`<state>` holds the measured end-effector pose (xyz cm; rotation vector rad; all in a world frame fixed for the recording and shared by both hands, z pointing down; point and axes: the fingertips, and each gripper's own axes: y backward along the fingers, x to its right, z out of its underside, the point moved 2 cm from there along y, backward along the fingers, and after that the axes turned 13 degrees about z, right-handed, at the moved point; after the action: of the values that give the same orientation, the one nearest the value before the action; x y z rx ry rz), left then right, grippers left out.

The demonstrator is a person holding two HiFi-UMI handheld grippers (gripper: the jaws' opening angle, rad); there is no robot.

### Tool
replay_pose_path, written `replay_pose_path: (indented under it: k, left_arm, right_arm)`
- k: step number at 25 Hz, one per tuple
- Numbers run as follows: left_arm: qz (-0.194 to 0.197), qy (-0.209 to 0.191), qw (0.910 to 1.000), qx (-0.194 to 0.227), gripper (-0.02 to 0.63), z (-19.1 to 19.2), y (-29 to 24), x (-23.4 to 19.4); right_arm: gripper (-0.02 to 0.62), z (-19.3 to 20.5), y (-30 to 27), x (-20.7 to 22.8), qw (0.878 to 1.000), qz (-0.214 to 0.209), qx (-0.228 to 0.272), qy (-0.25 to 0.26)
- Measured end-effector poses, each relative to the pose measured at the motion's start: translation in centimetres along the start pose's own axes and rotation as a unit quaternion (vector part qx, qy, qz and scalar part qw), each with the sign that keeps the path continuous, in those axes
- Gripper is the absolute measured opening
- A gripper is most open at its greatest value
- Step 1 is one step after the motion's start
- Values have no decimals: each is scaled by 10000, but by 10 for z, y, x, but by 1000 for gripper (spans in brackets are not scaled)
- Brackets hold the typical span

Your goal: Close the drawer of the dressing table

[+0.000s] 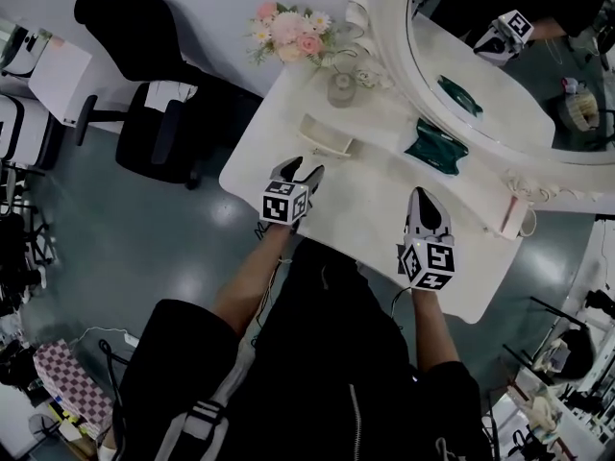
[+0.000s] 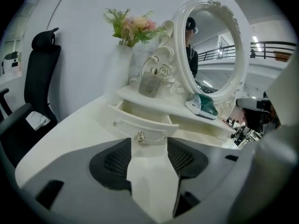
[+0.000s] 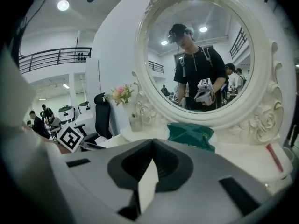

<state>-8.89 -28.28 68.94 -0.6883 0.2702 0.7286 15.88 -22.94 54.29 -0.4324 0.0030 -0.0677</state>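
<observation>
Where the head view looks down, the white table (image 1: pixel 375 209) carries the drawer (image 1: pixel 325 138), pulled open near the back left corner, with the left tongs (image 1: pixel 306 173) just before it and the right tongs (image 1: pixel 424 198) toward the right edge. Left gripper view: left tongs spread, nothing between them, the drawer's knob (image 2: pixel 139 136) just beyond the tips. Right gripper view: right tongs pressed together, empty, facing a green pouch (image 3: pixel 190 135) below the oval mirror (image 3: pixel 201 55).

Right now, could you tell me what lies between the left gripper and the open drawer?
Nothing but bare tabletop separates the left gripper from the drawer, as the left gripper view shows.
</observation>
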Motion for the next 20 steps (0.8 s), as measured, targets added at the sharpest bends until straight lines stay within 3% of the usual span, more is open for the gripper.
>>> replay_pose_path:
  k: [13, 18, 20]
  left_arm:
    - [75, 686, 9976, 18, 187, 4, -31, -28]
    - [155, 904, 9958, 39, 149, 5, -36, -30]
    - [169, 914, 9957, 25, 101, 5, -37, -30]
  right_arm:
    - [2, 8, -3, 24, 9993, 331, -145, -98]
    - [2, 8, -4, 30, 9990, 395, -170, -133]
    - [2, 8, -4, 31, 9989, 412, -182, -141]
